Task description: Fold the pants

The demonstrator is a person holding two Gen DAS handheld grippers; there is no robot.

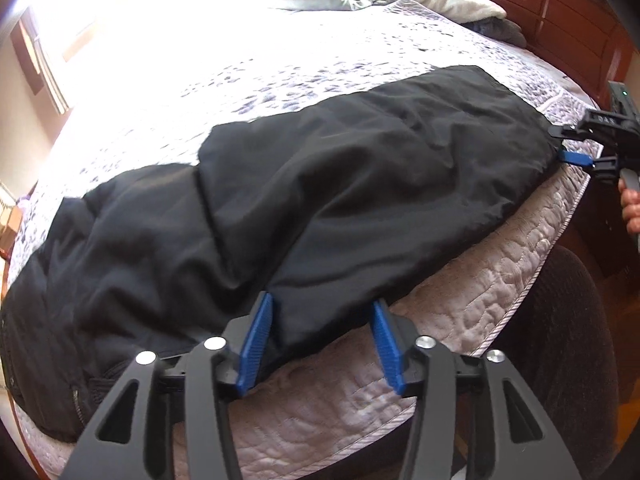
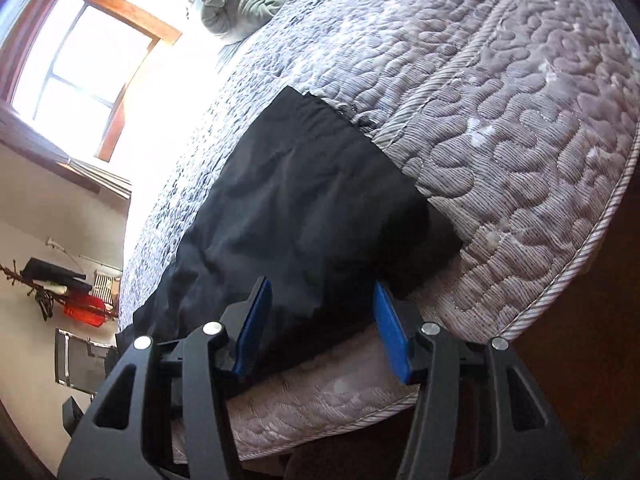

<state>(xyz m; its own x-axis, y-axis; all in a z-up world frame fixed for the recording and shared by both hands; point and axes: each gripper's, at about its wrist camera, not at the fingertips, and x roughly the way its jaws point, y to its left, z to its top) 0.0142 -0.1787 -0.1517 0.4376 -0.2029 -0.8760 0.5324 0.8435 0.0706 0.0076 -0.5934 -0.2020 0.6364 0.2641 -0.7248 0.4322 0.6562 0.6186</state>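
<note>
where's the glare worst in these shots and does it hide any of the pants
Left wrist view: the top left is blown out white, washing out the quilt there, while the black pants stay readable, though their folds are dim. Right wrist view: glare spills from the window across the bed's far side; the pants are clear of it, with fisheye bending at the edges.
</note>
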